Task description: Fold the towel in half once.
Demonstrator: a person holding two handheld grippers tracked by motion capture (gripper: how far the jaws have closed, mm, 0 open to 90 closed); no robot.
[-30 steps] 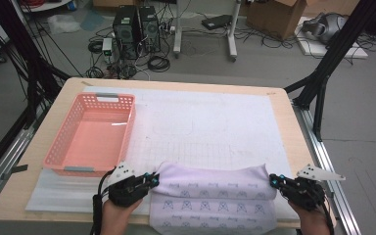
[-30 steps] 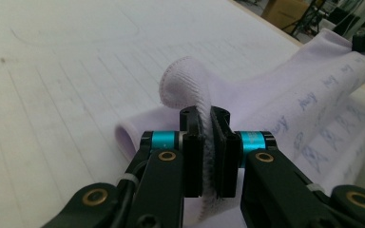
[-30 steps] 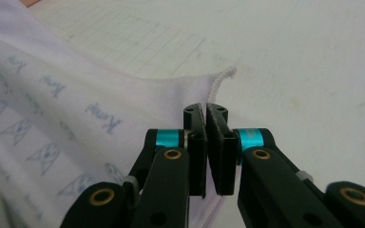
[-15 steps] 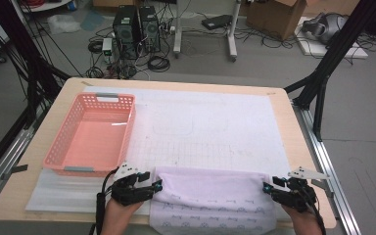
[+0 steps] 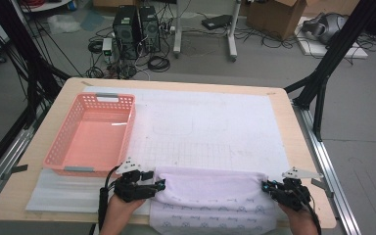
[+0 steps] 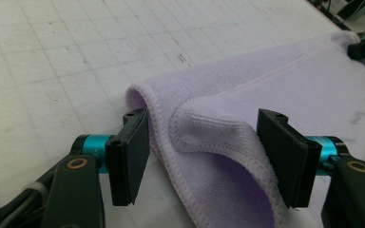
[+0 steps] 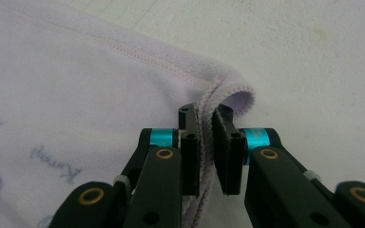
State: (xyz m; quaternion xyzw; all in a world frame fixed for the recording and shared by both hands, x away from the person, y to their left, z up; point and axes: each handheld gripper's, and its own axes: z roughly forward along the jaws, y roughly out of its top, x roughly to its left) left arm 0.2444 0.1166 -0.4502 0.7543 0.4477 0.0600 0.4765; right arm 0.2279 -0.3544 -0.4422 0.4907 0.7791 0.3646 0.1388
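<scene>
Setting: workshop floor with computer towers and loose cables lies beyond a wooden table (image 5: pixel 54 127) covered by a white gridded mat (image 5: pixel 215 127).
Landmark: pink basket (image 5: pixel 90 134) sits on the mat's left side, with nothing in it.
Towel: lilac towel (image 5: pixel 208 193) lies folded at the table's near edge, to the right of the basket and nearer the person, its folded edge facing away from them.
Left gripper: left gripper (image 6: pixel 202 156) sits at the towel corner closest to the basket; its jaws have just been opening and now stand wide apart, the hemmed corner bulging between them but pressed by neither pad.
Right gripper: right gripper (image 7: pixel 206 154) is at the towel corner farthest from the basket; its jaws have just been closing and now pinch the stitched hem between the pads.
Step in hand: probably a fold just laid down, the left side let go, the right side taking a fresh pinch.
Handling: soft, light, limp terry; it will sag and drape, won't slip much, and isn't fragile.
Where to hold: at the hemmed corners, both layers together, so the fold stays aligned when lifted.
Risk: catching one layer only would let the fold fall open.
</scene>
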